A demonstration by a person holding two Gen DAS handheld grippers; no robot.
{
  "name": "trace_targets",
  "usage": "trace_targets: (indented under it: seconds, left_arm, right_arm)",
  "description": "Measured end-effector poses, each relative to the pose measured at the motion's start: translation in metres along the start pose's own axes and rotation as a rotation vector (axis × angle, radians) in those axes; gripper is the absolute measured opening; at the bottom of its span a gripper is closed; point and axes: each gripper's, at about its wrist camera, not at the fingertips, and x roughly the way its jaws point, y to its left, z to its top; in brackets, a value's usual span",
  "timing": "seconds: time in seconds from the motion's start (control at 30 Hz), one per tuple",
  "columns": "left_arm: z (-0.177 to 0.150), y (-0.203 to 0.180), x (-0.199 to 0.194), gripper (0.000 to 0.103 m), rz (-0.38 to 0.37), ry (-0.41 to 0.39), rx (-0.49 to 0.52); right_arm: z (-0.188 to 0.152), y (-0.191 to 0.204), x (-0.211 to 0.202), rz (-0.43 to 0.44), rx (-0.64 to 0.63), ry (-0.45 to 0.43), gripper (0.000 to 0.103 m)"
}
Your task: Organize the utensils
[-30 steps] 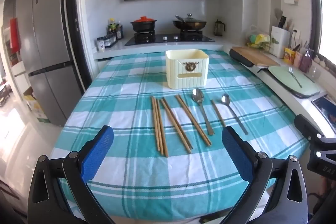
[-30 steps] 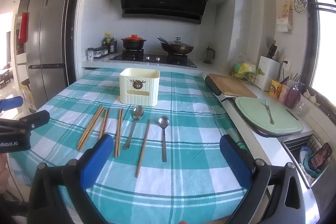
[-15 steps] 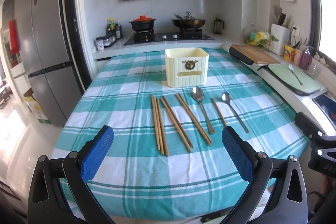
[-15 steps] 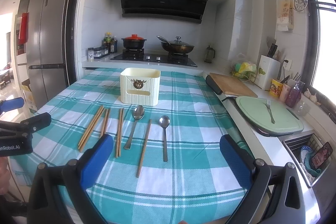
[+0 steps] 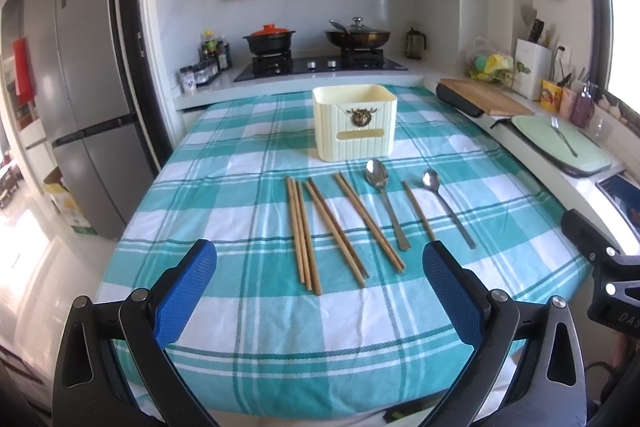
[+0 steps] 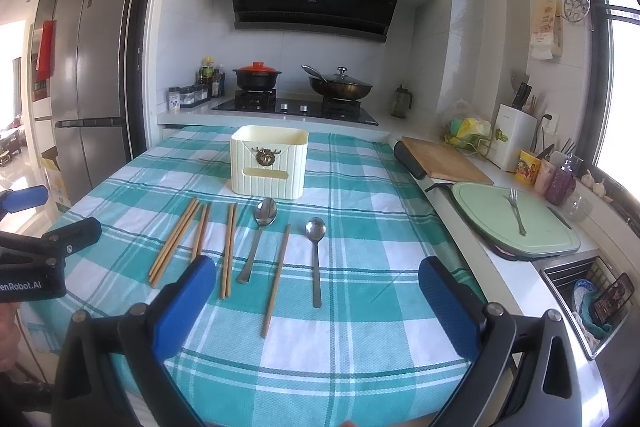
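Note:
A cream utensil box stands on the teal checked tablecloth. In front of it lie several wooden chopsticks, a single chopstick, a larger spoon and a smaller spoon. My left gripper is open and empty, held near the table's front edge before the chopsticks. My right gripper is open and empty, near the front edge before the spoons.
A stove with a red-lidded pot and a wok is behind the table. A wooden board, a green board with a fork and a sink line the right counter. A fridge stands left.
Both grippers have drifted very slightly; the view barely shifts. Nothing on the table has moved and both grippers stay open.

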Motion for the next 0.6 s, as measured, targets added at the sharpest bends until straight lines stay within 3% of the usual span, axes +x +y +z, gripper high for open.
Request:
trace_targets:
  seconds: [0.6]
  left_arm:
    - [-0.0013, 0.0005, 0.0017, 0.103, -0.002, 0.003, 0.003]
  right_arm:
    - [0.0006, 0.0001, 0.0013, 0.000, 0.001, 0.003, 0.103]
